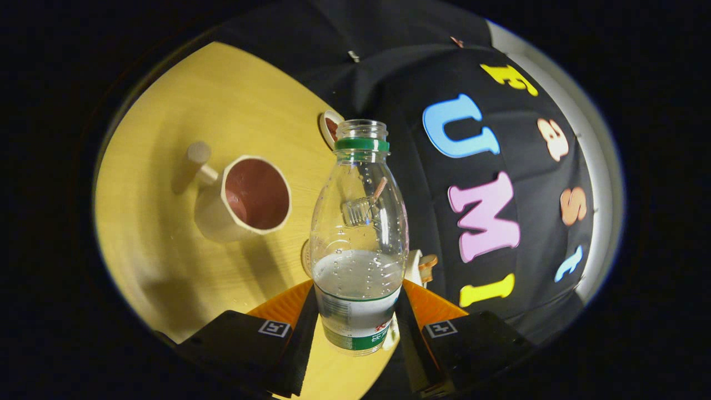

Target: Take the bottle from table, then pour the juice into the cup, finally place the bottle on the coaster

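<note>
The clear plastic bottle with a green neck ring [358, 233] stands between my gripper [355, 328] fingers, both pressing its labelled base, long axis pointing away from me, cap off, some liquid left. The cream mug with a brown inside [244, 200] sits on the yellow wooden tabletop [166, 250], left of the bottle's neck, so pouring means tipping leftward.

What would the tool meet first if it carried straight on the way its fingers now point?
Nothing new: the tool is already shut on the bottle, which fills the line ahead. Beyond the bottle is probably the booth's black cloth wall; the cup sits off to one side.
</note>
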The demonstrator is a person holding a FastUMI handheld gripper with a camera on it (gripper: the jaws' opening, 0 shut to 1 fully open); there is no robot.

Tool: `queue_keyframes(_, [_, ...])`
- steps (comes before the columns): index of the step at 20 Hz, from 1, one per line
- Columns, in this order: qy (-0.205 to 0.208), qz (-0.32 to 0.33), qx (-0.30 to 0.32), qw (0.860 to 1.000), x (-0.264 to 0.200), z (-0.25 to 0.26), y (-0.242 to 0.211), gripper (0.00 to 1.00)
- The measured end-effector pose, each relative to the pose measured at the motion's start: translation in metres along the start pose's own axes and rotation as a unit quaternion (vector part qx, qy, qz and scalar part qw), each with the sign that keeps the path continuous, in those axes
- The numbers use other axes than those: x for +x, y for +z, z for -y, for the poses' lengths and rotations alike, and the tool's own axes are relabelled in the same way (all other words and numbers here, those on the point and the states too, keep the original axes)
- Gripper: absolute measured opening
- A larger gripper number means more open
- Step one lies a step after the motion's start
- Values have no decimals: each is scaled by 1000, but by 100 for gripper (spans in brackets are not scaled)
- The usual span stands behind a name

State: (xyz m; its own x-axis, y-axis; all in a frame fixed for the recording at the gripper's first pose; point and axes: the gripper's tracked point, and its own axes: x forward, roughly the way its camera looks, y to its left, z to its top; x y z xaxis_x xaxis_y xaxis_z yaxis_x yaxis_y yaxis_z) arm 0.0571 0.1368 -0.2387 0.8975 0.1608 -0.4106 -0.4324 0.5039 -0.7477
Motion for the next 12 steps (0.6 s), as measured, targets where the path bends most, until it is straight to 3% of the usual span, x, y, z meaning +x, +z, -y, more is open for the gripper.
queue_keyframes(4, [32, 30, 167, 985, -4, 3, 22, 73])
queue_keyframes(8, [70, 67, 341, 935, -2, 20, 49, 73])
queue_keyframes(12, [50, 107, 418, 901, 11, 63, 62, 74])
